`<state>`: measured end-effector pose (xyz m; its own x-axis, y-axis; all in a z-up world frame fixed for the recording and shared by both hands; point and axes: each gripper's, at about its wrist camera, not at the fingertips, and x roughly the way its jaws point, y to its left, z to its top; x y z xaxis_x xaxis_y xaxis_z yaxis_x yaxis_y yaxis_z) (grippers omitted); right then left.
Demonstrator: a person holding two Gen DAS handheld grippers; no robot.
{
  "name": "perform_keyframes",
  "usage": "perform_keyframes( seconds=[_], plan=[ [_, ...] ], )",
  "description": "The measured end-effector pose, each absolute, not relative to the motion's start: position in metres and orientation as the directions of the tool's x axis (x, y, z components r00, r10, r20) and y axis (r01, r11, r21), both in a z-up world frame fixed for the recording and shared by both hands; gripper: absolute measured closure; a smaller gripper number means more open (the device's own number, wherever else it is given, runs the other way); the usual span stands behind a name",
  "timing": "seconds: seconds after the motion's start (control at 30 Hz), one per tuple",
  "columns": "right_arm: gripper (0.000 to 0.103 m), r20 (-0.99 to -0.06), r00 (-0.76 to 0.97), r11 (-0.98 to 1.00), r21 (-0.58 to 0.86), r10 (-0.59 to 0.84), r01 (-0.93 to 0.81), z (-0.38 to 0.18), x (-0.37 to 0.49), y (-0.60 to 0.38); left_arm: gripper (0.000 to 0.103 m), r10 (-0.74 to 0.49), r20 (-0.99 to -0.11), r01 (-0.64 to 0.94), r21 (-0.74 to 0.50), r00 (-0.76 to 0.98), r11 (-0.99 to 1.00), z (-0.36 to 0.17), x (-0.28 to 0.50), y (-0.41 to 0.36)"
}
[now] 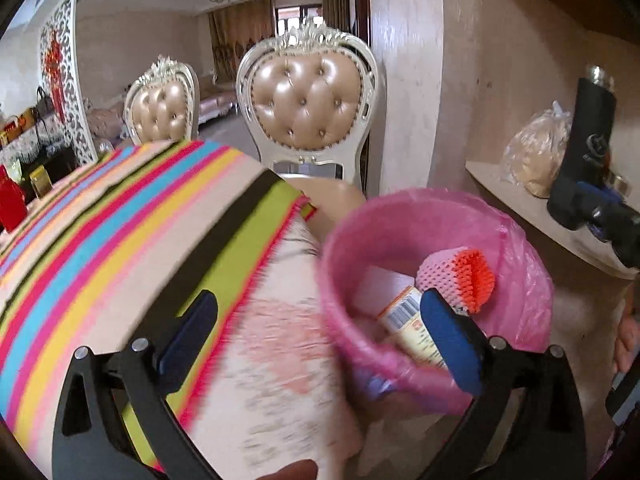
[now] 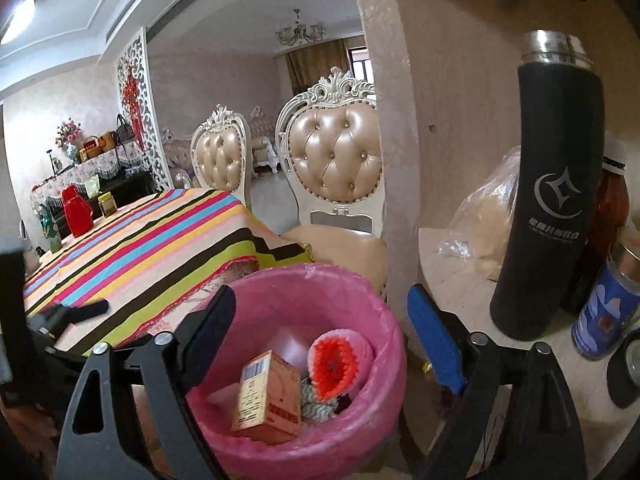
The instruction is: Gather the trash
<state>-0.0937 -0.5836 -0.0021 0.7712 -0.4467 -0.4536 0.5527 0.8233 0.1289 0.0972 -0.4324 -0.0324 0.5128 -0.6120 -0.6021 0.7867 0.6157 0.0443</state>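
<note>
Both grippers empty, jaws spread wide. Right gripper (image 2: pixel 320 332) sits directly over pink-lined bin (image 2: pixel 384 364); left gripper (image 1: pixel 320 328) hangs at the bin's left rim. Carton (image 2: pixel 268 396) stands upright inside the bin.

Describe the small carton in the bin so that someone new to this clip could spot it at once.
Find the pink-lined bin beside the striped table. Inside lies a small tan carton, barcode on its top flap. Its neighbours are soft, an orange-and-pink foam net; it alone is boxy and printed.
</note>
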Motion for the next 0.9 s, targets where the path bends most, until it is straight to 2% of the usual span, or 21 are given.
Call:
perform_keyframes(
  seconds=[0.23,0.37,0.47,0.57,0.9],
  plan=[
    [0.018,-0.469,0.736,0.811,0.067,-0.488,0.581,0.011,-0.095,-0.530,0.005,-0.651,-0.568,0.801,0.024,0.504,0.599,-0.019,0.088,-0.367],
    [0.018,-0.514,0.696,0.803,0.022,-0.501,0.595,0.009,-0.086,-0.504,0.005,-0.655,-0.555,0.798,0.027,0.513,0.602,-0.025,0.088,-0.337],
    [0.018,-0.538,0.647,0.782,-0.036,-0.540,0.623,0.005,-0.083,-0.482,0.005,-0.681,-0.550,0.815,0.001,0.484,0.579,-0.029,0.089,-0.327],
    [0.018,-0.556,0.628,0.768,-0.031,-0.545,0.639,0.002,-0.085,-0.470,0.005,-0.694,-0.540,0.820,-0.011,0.477,0.572,-0.033,0.088,-0.319],
    [0.018,-0.553,0.558,0.710,-0.089,-0.619,0.699,-0.013,-0.122,-0.441,0.005,-0.789,-0.531,0.908,-0.081,0.309,0.410,-0.038,0.072,-0.316]
  ],
)
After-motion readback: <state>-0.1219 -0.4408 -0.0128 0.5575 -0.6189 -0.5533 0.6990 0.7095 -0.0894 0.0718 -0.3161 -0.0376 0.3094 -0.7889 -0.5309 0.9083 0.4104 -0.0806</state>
